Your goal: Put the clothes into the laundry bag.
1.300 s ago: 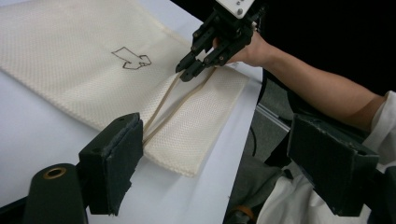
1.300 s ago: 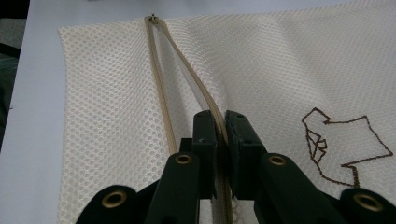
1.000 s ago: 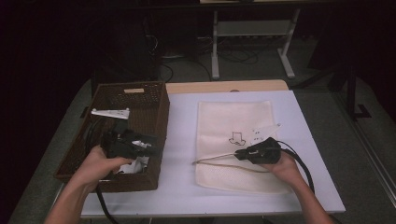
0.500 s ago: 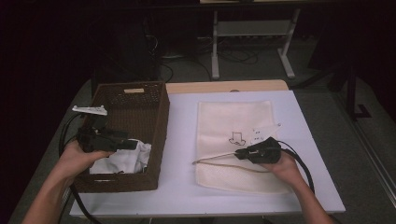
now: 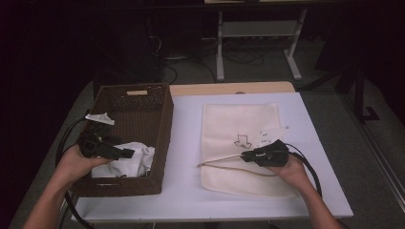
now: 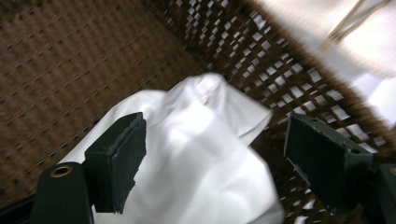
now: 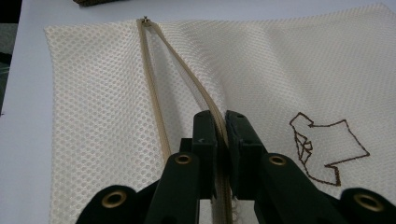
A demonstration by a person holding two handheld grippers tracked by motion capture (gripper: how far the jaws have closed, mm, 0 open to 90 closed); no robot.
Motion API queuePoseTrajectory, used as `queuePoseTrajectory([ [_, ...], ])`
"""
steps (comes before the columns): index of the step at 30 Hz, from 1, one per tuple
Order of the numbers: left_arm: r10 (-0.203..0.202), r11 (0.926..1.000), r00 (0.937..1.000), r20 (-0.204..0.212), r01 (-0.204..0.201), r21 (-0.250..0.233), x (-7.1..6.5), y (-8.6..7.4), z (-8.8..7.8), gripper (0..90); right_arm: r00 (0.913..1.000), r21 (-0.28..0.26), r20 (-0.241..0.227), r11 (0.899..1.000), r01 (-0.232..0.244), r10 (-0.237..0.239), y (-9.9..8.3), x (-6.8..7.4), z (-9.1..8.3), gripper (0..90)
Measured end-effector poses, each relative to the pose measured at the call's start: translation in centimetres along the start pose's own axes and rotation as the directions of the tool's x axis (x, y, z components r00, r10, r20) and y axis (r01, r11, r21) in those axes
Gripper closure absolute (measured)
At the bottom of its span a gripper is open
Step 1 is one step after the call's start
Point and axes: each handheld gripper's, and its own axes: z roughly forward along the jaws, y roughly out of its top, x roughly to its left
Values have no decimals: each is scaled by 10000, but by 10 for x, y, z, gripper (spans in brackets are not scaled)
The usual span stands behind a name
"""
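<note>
Your right gripper nearest you, low on cream mesh laundry bag; jaws pinched tight on one edge of bag's open zipper, lifting it off lower edge. Bag lies flat on white table, brown outline mark on mesh just beside jaws. Your left gripper inside near end of brown wicker basket, jaws spread wide over crumpled white cloth, pads not pressing it. Basket stands at table's left, near bag but apart. Beyond table, metal stand legs in dark.
</note>
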Motion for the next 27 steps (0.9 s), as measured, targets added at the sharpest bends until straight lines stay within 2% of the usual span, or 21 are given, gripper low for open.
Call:
queuePoseTrajectory([
  [2, 1, 9987, 9986, -533, 25, 501, 6, -2, 5, 190, 10000, -16, 22, 10000, 11, -11, 0, 0, -1, 822],
  [4, -46, 9978, 9975, -699, 92, 657, 8, -3, 7, 186, 10000, -47, 80, 10000, 25, -25, 0, 0, -2, 822],
  [5, 14, 9941, 9951, -991, 93, 1076, 12, -5, 11, 182, 9999, -59, 102, 10000, 29, -29, 0, 0, -2, 822],
  [6, 14, 9941, 9951, -991, 93, 1076, 12, -5, 11, 176, 9999, -68, 129, 10000, 9, -8, 0, 0, -3, 822],
  [7, -14, 9917, 9944, -1053, 149, 1275, 14, -7, 12, 176, 9999, -68, 129, 10000, 9, -8, 0, 0, -3, 822],
  [8, 36, 9859, 9931, -1176, 161, 1665, 16, -9, 16, 168, 9999, -97, 157, 10000, -9, 11, 0, 0, -4, 823],
  [9, 36, 9859, 9931, -1176, 161, 1665, 16, -9, 16, 158, 9999, -97, 157, 10000, -9, 11, 0, 0, -4, 823],
  [11, 3, 9764, 9939, -1100, 234, 2146, 19, -13, 22, 147, 9998, -147, 189, 9999, -21, 24, 0, -1, -3, 823],
  [16, -98, 9576, 9956, -932, 361, 2857, 24, -16, 34, 140, 9998, -64, 183, 10000, -19, 20, 1, -1, -1, 822],
  [17, -98, 9576, 9956, -932, 361, 2857, 24, -16, 34, 140, 9998, -59, 176, 10000, -19, 20, 1, 0, -1, 823],
  [18, -191, 9476, 9964, -828, 445, 3163, 26, -16, 40, 141, 9999, -51, 168, 10000, -37, 38, 1, 0, -1, 823],
  [19, -191, 9476, 9964, -828, 445, 3163, 26, -16, 40, 140, 9999, -51, 169, 10000, -38, 39, 1, 0, -1, 823],
  [20, -384, 9392, 9968, -703, 600, 3382, 28, -15, 43, 142, 9999, -49, 156, 10000, -15, 16, 1, 0, 0, 823],
  [22, -531, 9291, 9966, -622, 721, 3626, 30, -14, 48, 148, 9999, -18, 158, 10000, -16, 16, 1, 0, 0, 823],
  [23, -531, 9291, 9966, -622, 721, 3626, 30, -14, 48, 146, 9999, -18, 158, 10000, -16, 16, 1, 0, 0, 823],
  [24, -505, 9194, 9967, -632, 711, 3868, 31, -14, 53, 145, 9999, -25, 150, 10000, -44, 45, 1, 0, 0, 823],
  [25, -505, 9194, 9967, -632, 711, 3868, 31, -14, 53, 146, 9998, -18, 141, 9999, -101, 101, 1, 0, 0, 823],
  [26, -454, 9098, 9968, -662, 686, 4094, 32, -15, 58, 151, 9999, -25, 99, 9999, -104, 104, 1, -1, 0, 823],
  [27, -454, 9098, 9968, -662, 686, 4094, 32, -15, 58, 158, 9999, -25, 99, 9999, -104, 104, 1, -1, 0, 823],
])
